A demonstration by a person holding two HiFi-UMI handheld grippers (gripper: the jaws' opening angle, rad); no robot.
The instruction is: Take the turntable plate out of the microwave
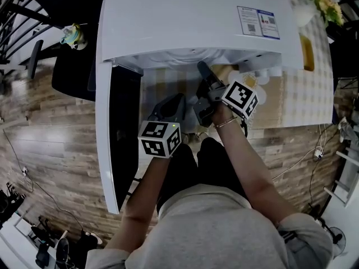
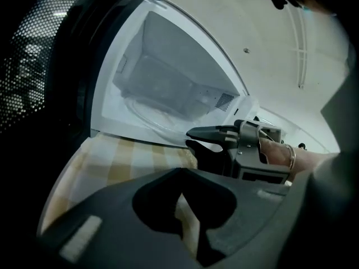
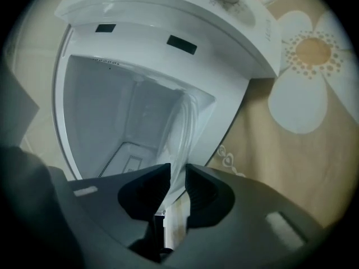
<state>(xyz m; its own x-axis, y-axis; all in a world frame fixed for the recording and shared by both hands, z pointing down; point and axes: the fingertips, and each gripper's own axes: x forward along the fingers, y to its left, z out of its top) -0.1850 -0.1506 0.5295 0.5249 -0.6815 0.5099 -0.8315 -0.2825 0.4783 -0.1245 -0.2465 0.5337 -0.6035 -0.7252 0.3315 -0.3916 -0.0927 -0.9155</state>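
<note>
Checked tablecloth point(image 1: 314, 88): I am watching it lying yellow and white over the tabletop.
Yellow flowers point(image 1: 325, 1): standing at the tablecloth's far right corner.
Toy figure point(image 1: 73, 36): sitting well left of the tablecloth.
Wooden floor point(image 1: 50, 144): showing beyond the tablecloth's near edge.
White cable point(image 1: 305, 157): trailing beside the tablecloth's near right corner.

Head view: open door point(image 1: 120, 150) blocks 9 o'clock of the cavity point(image 2: 168, 83) mouth. Right gripper point(image 1: 201, 67) sits in the mouth at 12, clamped on the turntable plate point(image 3: 182, 128) rim. Left gripper point(image 2: 183, 172), jaws together, has bare checked cloth point(image 2: 129, 156) ahead; cavity's left half free.
</note>
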